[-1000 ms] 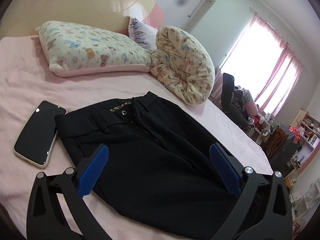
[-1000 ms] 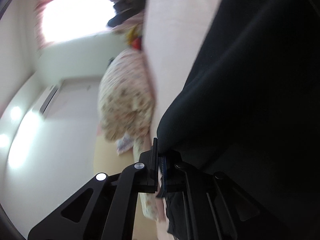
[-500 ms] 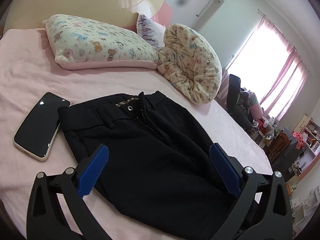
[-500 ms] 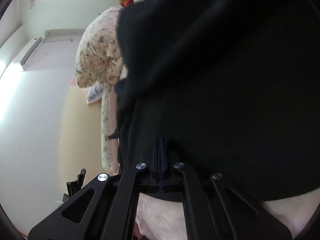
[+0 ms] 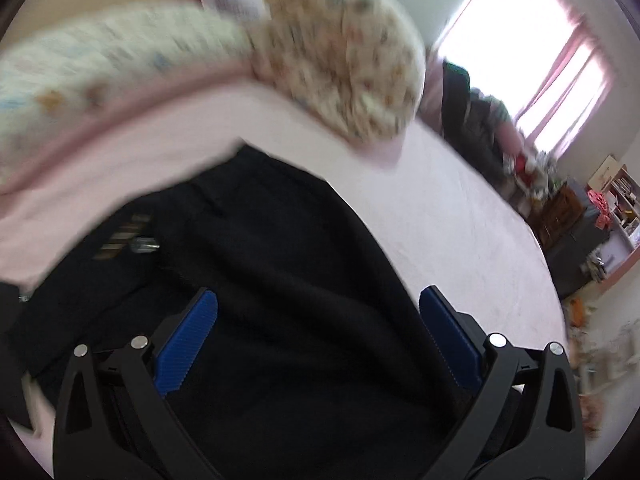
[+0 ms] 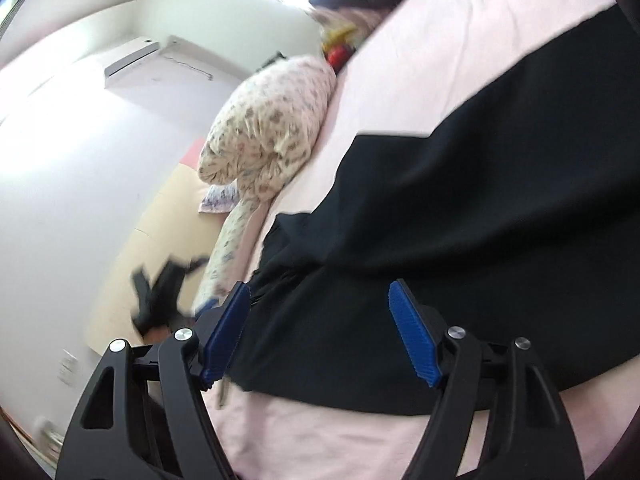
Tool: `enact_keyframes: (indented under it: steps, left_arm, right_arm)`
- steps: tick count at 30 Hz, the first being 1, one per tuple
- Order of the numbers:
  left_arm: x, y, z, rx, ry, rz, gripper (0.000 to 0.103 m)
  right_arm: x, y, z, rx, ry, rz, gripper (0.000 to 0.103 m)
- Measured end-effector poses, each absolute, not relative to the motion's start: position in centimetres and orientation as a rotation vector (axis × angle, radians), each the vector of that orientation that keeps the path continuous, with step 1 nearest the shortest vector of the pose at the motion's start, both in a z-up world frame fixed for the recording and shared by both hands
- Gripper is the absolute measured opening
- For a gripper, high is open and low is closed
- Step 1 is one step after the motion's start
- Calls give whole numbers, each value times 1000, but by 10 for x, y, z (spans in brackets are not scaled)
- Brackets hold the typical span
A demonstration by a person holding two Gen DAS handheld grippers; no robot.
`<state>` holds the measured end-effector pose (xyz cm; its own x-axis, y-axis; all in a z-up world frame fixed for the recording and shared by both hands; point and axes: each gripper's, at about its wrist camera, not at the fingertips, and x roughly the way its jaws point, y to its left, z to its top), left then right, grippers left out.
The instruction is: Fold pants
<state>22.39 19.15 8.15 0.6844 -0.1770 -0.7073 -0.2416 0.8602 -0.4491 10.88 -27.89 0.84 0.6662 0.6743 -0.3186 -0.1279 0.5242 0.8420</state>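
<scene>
The pants (image 5: 288,280) are lying flat on the pink bed (image 5: 460,232), black cloth filling the lower middle of the left view, with the waistband toward the pillows. A metal button (image 5: 143,245) and a strip of striped lining are showing at the open waist, though blur is smearing them. In the right view the pants (image 6: 500,208) are stretching across the sheet (image 6: 420,64) with one layer lying folded over another, its edge running as a crease through the dark cloth.

The left gripper (image 5: 318,334) is hovering over the pants with its blue pads (image 5: 186,346) spread wide and nothing between them but the cloth below; whether the tips are touching the fabric is hard to tell. The right gripper (image 6: 320,328) is likewise standing wide apart, its pads (image 6: 412,334) framing the near edge of the pants and pinching nothing.

Beyond the waistband a long patterned pillow (image 5: 100,68) is lying along the head of the bed, and a rolled patterned blanket (image 5: 344,52) is sitting just beside it. The same blanket (image 6: 272,128) is showing in the right view near the wall, under an air conditioner (image 6: 138,60). A bright window with pink curtains (image 5: 560,64) is glowing at the far side of the room, with a dark chair (image 5: 468,112) and cluttered shelves (image 5: 616,204) near it.
</scene>
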Motion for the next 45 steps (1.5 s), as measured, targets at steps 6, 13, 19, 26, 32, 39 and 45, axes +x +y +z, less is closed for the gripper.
enact_keyframes:
  steps: [6,13,19,26,32,39,45]
  left_arm:
    - [348,185,54,-624,1126,195,78]
    - [392,184,23,-655,1180,260,86]
    - [399,178,14,-682,1133,180,81]
    - [394,184,0,-726,1117,187,6]
    - [367,183,18,-765,981,192,5]
    - [309,191,61,-830,741,127,5]
    - [192,205,94,-896,524,87,5]
  right_arm:
    - [116,-276,2,859,698,548,74]
    - [118,-266,5,699,693,553,74]
    - [118,-268,-7,673,723,521,74]
    - [111,-271,-2,661,710,519,74]
    - [109,-270,-2,672,697,522,75]
    - [105,-271,3,670,673,539,76]
    - [97,-271,12,659,645,561,76]
